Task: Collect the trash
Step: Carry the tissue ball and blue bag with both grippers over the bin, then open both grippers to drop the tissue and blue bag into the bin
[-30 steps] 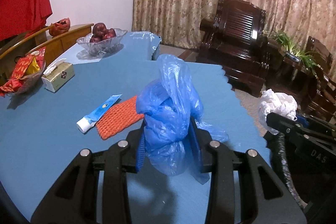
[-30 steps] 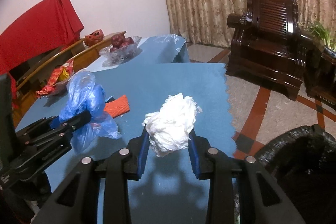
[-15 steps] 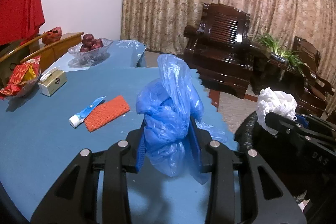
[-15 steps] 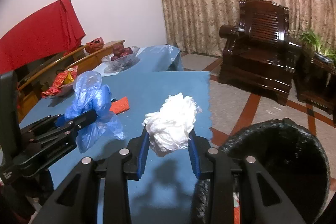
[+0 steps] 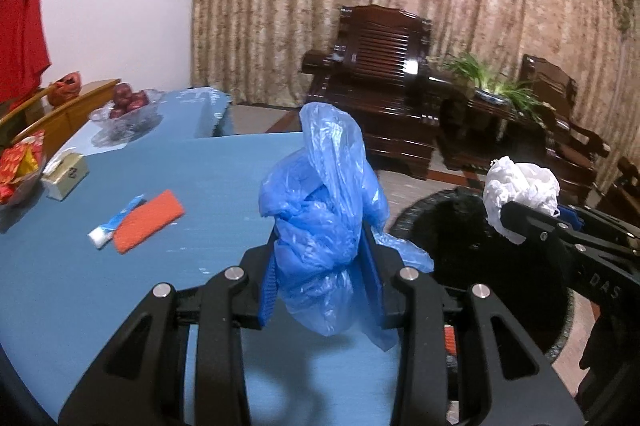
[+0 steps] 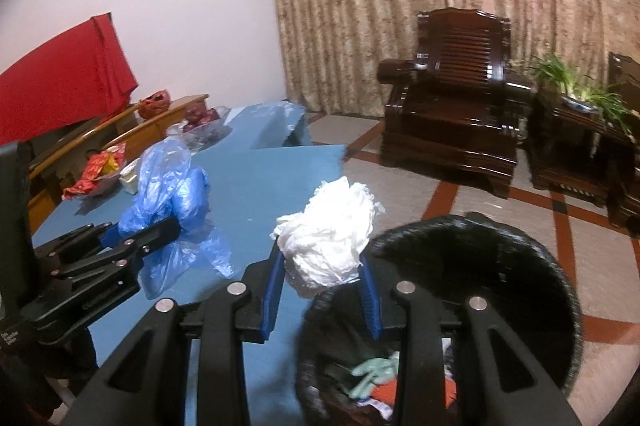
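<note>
Left gripper [image 5: 320, 290] clamped on a crumpled blue plastic bag [image 5: 324, 218], long axis upright, its twisted end pointing up, held above the blue table [image 5: 80, 266]. Right gripper [image 6: 322, 290] clamped on a white paper wad [image 6: 330, 242] — roughly round, no clear axis — at the rim of the black-lined trash bin [image 6: 520, 266] beside the table. Bin contents: mixed scraps, pale green and orange among them. Gripper lettering "DAS" legible in the left wrist view.

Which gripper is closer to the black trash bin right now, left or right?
Right. The right gripper, holding the white paper wad, hangs over the trash bin's rim; the left gripper, clamping the blue plastic bag, is above the table.
</note>
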